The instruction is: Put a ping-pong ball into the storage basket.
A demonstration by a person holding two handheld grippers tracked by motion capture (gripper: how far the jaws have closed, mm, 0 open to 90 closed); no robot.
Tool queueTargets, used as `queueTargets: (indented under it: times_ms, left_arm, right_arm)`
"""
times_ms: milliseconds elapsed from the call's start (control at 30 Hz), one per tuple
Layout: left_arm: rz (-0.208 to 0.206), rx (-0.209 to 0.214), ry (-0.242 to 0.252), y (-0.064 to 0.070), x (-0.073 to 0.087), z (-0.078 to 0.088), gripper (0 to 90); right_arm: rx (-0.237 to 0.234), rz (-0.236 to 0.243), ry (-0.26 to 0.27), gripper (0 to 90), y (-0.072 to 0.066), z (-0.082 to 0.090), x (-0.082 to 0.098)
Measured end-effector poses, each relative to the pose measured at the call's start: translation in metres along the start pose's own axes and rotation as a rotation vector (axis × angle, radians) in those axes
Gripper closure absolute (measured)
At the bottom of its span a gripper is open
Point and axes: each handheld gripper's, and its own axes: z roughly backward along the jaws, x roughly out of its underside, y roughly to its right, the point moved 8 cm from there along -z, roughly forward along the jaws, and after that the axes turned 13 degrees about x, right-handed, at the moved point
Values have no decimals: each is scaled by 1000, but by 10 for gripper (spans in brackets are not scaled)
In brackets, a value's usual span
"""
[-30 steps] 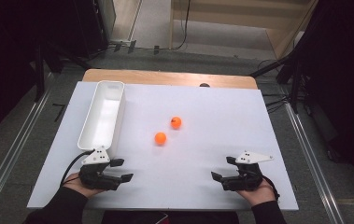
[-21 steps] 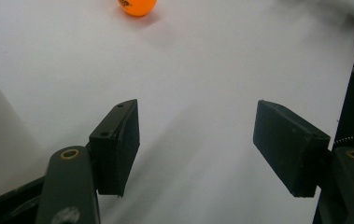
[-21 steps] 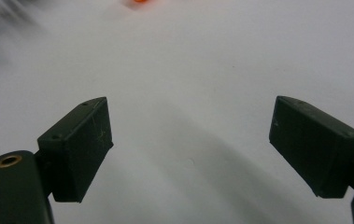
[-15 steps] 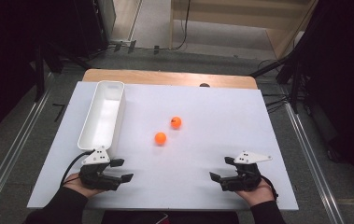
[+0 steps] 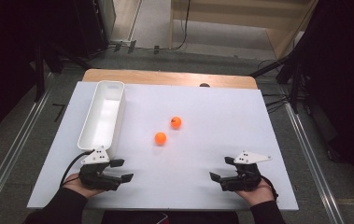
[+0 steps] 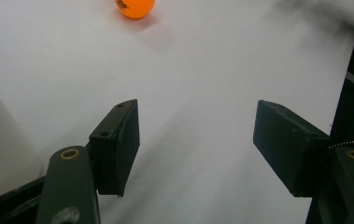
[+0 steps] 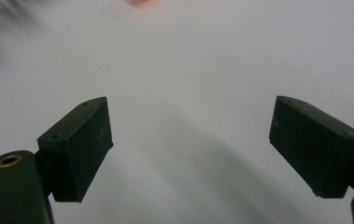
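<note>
i've got the left gripper (image 5: 122,170) resting low at the near left of the white table (image 5: 221,121), jaws spread apart with nothing between them, just bare tabletop showing in the left gripper view. over on the near right, the right gripper (image 5: 220,171) sits the same way, jaws wide and empty, pointing in toward the middle. both hands are parked close to the front edge, well apart from each other. moving out, the nearer orange ball (image 5: 160,138) lies loose on the table around the middle, and the second orange ball (image 5: 176,122) sits just beyond it, slightly to the right, the two near each other but not touching. further up the left side, the long white tray (image 5: 87,126) runs away from my left gripper toward the far edge.
</note>
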Motion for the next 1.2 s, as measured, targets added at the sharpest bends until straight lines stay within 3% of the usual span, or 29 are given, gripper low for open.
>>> queueTargets:
  times_ms: [233,767,967,1100,1200]
  left_arm:
    - [-2,0,4,4,-5,-3,322]
    - [-38,-55,-4,10,-17,-15,321]
    - [-30,-48,16,12,-22,-20,321]
    - [-2,-39,17,14,-25,-26,321]
    - [-17,-53,23,14,-28,-28,321]
  right_arm:
    - [6,-5,-3,118,1,0,0]
    - [5,-15,1,118,2,0,0]
    - [11,-18,0,118,3,0,0]
    - [10,-17,1,118,3,0,0]
    - [9,-19,-1,118,3,0,0]
